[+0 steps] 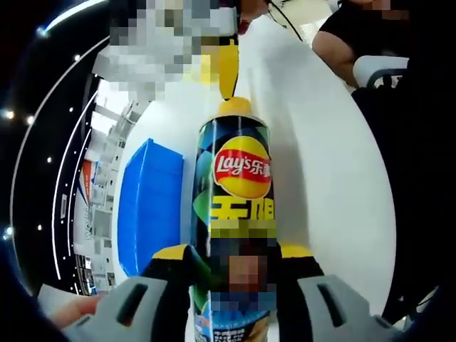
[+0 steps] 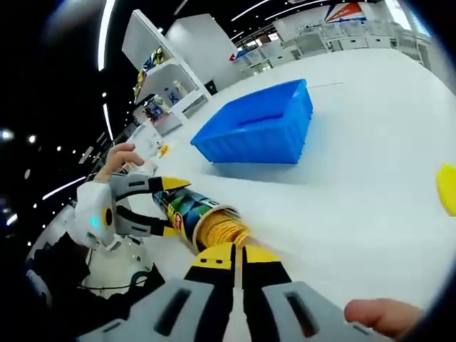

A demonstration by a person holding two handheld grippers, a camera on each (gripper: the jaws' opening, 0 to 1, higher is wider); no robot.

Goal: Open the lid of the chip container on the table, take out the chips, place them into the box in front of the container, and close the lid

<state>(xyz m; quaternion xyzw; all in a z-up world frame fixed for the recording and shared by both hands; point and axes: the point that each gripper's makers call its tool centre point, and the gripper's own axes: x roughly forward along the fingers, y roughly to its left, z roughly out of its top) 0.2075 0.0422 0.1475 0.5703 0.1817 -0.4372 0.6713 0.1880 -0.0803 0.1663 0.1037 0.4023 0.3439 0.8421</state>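
A black and green Lay's chip container (image 1: 239, 185) lies tilted between my left gripper (image 1: 234, 253), which is shut on its lower body. Its open mouth points away, and a stack of yellow chips (image 2: 222, 231) pokes out. My right gripper (image 2: 239, 258) sits at that mouth with its jaws together against the chips; whether a chip is pinched is unclear. In the left gripper view its yellow jaws (image 1: 228, 68) hang just above the mouth. In the right gripper view my left gripper (image 2: 153, 206) clamps the container (image 2: 182, 208). The blue box (image 2: 256, 128) (image 1: 149, 206) stands beside it.
A yellow lid (image 2: 447, 189) lies on the white table (image 2: 370, 164) at the right edge. White shelves (image 2: 164, 78) stand behind the table. A person in black (image 1: 349, 35) sits at the far side.
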